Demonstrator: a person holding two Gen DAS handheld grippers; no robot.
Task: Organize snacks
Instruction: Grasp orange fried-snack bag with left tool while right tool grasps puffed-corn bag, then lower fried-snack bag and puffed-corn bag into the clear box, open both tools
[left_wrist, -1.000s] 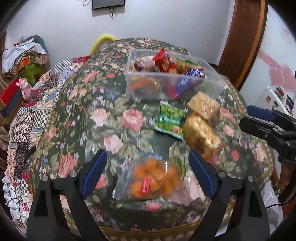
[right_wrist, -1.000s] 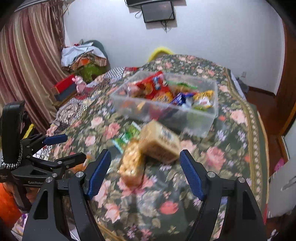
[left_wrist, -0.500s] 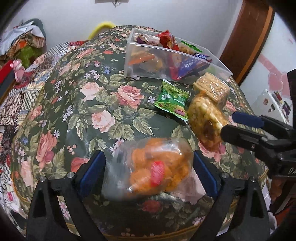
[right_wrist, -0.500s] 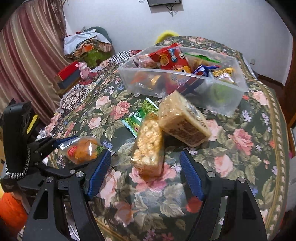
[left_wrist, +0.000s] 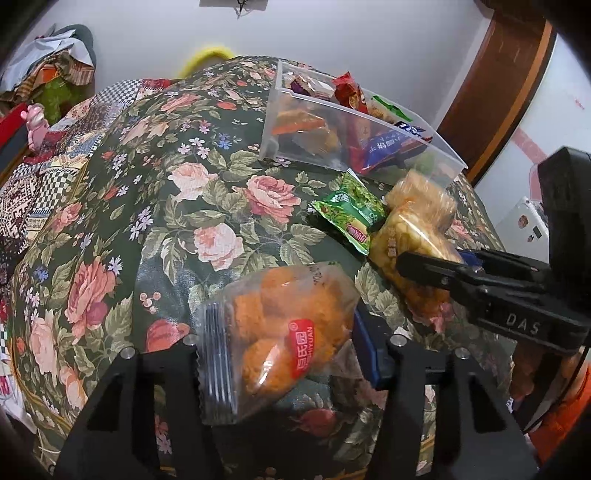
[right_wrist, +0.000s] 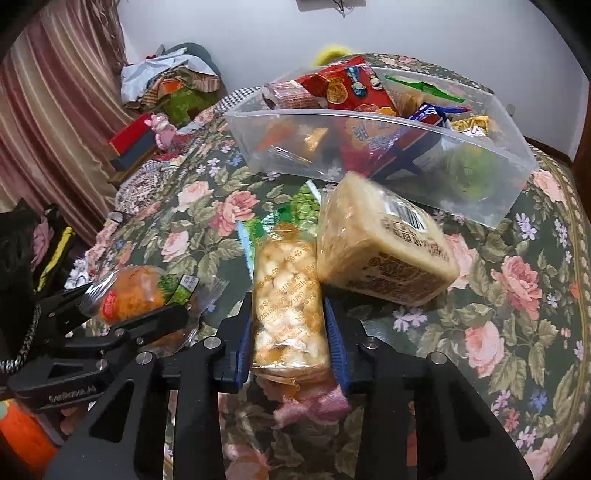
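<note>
We note our left gripper (left_wrist: 284, 350) clamped on the clear bag of orange puffs (left_wrist: 280, 339) near the floral table's (left_wrist: 177, 221) front edge, our right gripper (right_wrist: 290, 343) closed around the yellow popcorn pack (right_wrist: 288, 295), just before the clear bin (right_wrist: 388, 162).

"DAS" on the right tool (left_wrist: 428, 264) — red "YUAN" label on the orange snack bag (left_wrist: 280, 339)

Lived-in home room: floral-clothed counter (right_wrist: 517, 295), striped pink curtains (right_wrist: 55, 122), heaped clothes (right_wrist: 170, 85) by the wall, wooden door frame (left_wrist: 495, 92) (wall-mounted screen only partly in view).
</note>
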